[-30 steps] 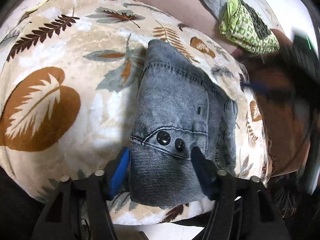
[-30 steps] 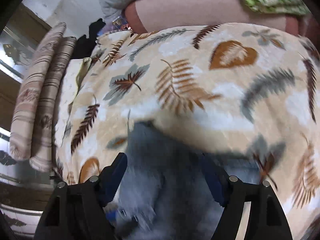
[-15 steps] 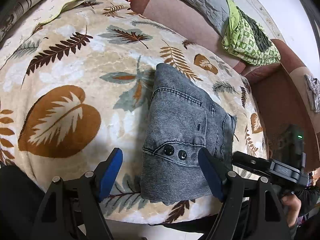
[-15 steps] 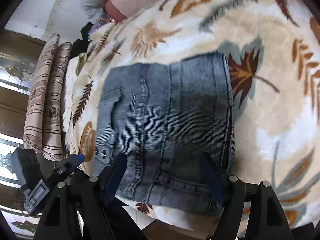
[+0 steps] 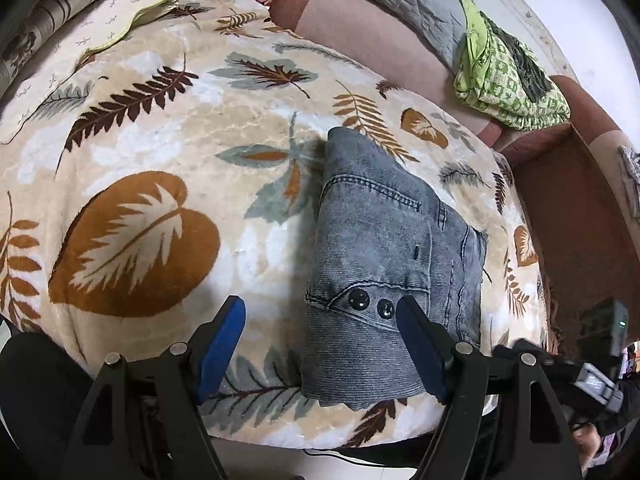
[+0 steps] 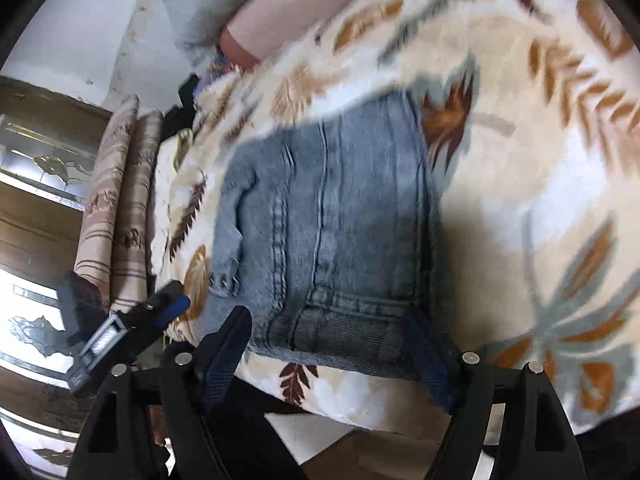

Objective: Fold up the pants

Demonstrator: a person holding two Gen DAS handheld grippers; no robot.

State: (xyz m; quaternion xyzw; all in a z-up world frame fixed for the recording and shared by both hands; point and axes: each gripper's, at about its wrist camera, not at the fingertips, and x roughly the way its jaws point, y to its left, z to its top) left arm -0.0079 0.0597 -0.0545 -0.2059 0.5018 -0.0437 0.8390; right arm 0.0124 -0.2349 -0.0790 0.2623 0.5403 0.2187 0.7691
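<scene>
My left tool (image 5: 320, 344) stands wide with nothing gripped, its blue pads above the near edge of the folded grey-blue denim pants (image 5: 384, 280), and my right tool (image 6: 332, 354), jaws opening and empty, hovers over the pants' (image 6: 328, 232) near waistband edge. The pants lie in a compact rectangle near the front edge of the cream leaf-patterned plush blanket (image 5: 160, 152) on the bed, with open blanket to their left and beyond.
</scene>
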